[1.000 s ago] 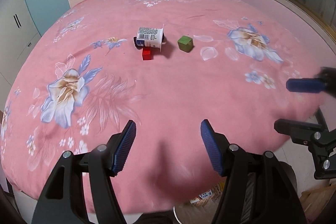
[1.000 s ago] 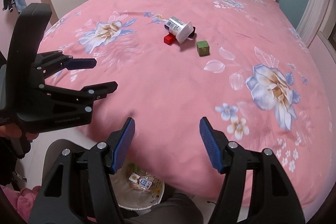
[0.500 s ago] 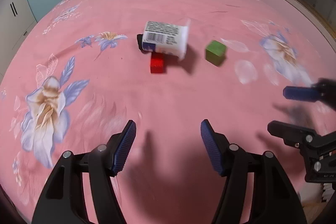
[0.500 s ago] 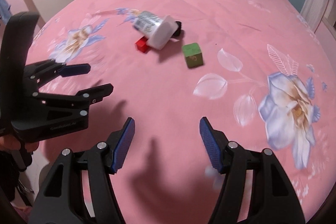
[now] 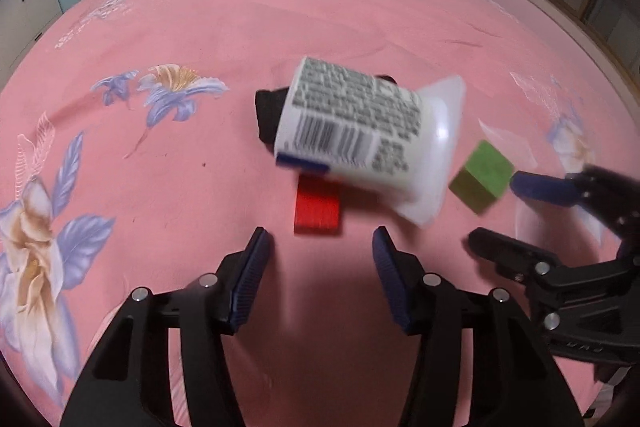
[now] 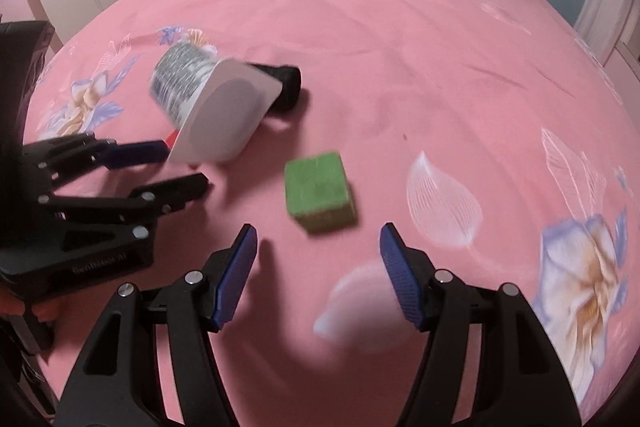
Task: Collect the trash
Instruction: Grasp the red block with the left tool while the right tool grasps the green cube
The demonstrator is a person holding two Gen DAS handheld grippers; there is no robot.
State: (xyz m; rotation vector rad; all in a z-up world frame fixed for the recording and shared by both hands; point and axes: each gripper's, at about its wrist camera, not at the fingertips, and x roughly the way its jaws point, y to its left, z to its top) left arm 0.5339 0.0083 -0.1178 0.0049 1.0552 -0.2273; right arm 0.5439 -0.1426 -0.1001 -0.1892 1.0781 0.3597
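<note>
Cup (image 5: 360, 143): white plastic, on its side on the pink bed (image 5: 240, 19), resting over a black item (image 5: 268, 115) and a red block (image 5: 318, 207).
Green block (image 6: 318, 193): just right of the cup.
Left hand-held gripper (image 5: 320, 247): released, empty, just short of the red block.
Right hand-held gripper (image 6: 318, 247): released, empty, facing the green block.

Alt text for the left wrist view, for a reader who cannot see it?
An open left gripper hovers before a tipped white cup on a pink floral bedspread, a red block beneath it. A green block and the open right gripper are to the right.
</note>
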